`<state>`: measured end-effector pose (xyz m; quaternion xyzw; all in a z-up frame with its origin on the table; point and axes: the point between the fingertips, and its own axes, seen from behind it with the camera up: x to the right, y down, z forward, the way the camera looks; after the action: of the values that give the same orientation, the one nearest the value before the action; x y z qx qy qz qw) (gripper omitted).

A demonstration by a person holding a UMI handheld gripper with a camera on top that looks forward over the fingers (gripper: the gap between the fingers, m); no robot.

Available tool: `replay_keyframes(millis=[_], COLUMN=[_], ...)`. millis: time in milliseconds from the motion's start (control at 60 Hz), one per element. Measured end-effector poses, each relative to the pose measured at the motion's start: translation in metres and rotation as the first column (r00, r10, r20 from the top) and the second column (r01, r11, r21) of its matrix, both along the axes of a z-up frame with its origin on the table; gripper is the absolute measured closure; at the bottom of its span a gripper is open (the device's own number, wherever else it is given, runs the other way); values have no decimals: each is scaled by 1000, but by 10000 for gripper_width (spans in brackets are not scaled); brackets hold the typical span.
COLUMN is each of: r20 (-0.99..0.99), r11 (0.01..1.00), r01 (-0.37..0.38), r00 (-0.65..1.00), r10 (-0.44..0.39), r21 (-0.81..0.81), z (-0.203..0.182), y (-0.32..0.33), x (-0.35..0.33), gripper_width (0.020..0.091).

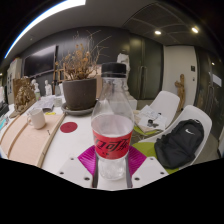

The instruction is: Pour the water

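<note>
I see the bottle [113, 122] standing upright between the two fingers, filling the middle of the gripper view. It is clear plastic with a black cap and a red label around its middle. Liquid level inside cannot be read.

Gripper [113, 165]: the magenta pads [92, 160] show on either side of the bottle's lower body. They sit right against its sides, but I cannot tell whether both actually press on it or whether a gap remains. The bottle's base appears to be at table height; I cannot tell whether it rests on the table or is lifted.

Table [68, 150]: white top, extending ahead and to the left. On it, beyond the fingers:
- a dark round pot [79, 94] holding a dried, twiggy plant [80, 62], behind and left of the bottle;
- a red coaster [68, 127], flat on the top, between pot and fingers;
- a small white cup [37, 118] on a pale wooden board [30, 140], further left.

Right of the bottle: a black bag [180, 143] with a small white logo lies on a white chair [196, 122]. A second white chair [160, 105] stands behind it, with some small items on the surface beside it that I cannot make out.

Background: dark room, ceiling lights on.
</note>
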<state>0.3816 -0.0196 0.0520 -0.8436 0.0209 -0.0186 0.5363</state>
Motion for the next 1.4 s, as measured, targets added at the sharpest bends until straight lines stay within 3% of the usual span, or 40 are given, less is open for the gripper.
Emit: replay_keyframes(millis=[133, 317, 583, 817, 967, 1083, 1200, 1400], r20=[5, 86, 324, 665, 875, 976, 999, 959], r11=[1000, 998, 996, 995, 990, 974, 955, 938], r01=[21, 51, 84, 23, -102, -223, -295, -316], r00=[1000, 995, 942, 742, 482, 216, -2, -281], r10=[-21, -48, -89, -80, -36, 6, 38, 48], r21=[-12, -31, 29, 95, 97, 43, -37, -140], z=[0, 12, 95, 186, 221, 215, 189, 145], y=[1, 1, 39, 105, 151, 189, 216, 244], x=[3, -2, -28, -78, -128, -169, -194, -213], gripper_width=[834, 835, 836, 837, 836, 835, 834, 834])
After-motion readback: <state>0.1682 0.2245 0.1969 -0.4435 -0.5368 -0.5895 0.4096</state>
